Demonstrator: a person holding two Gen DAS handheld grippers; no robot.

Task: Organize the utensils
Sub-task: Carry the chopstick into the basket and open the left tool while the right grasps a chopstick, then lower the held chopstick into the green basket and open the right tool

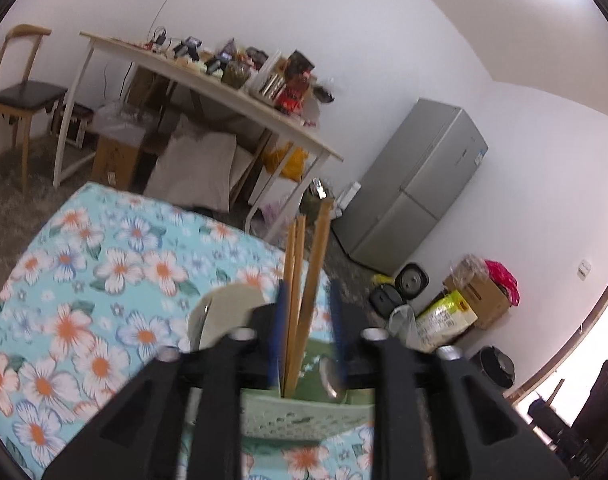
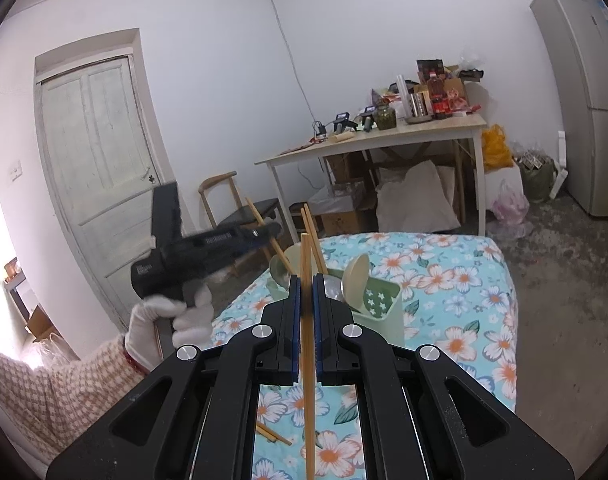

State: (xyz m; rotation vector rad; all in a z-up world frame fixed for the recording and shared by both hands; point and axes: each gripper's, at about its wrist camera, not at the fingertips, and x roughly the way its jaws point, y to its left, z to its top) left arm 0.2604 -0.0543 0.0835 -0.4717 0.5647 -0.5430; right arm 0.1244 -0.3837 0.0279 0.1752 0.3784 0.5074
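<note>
Right gripper [image 2: 307,286] is clenched on one wooden chopstick [image 2: 306,320] — light, stiff, slick, prone to pivot; grip mid-shaft. It stands upright, pointing to 12 o'clock, just short of the green holder [image 2: 380,300]. Left gripper [image 1: 308,300], jaws released, straddles chopsticks [image 1: 299,276] standing in the holder — gloved hand [image 2: 171,316] at 9 o'clock.

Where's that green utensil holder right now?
In the right wrist view, the green utensil holder stands on the floral tablecloth, just beyond the right gripper.
</note>
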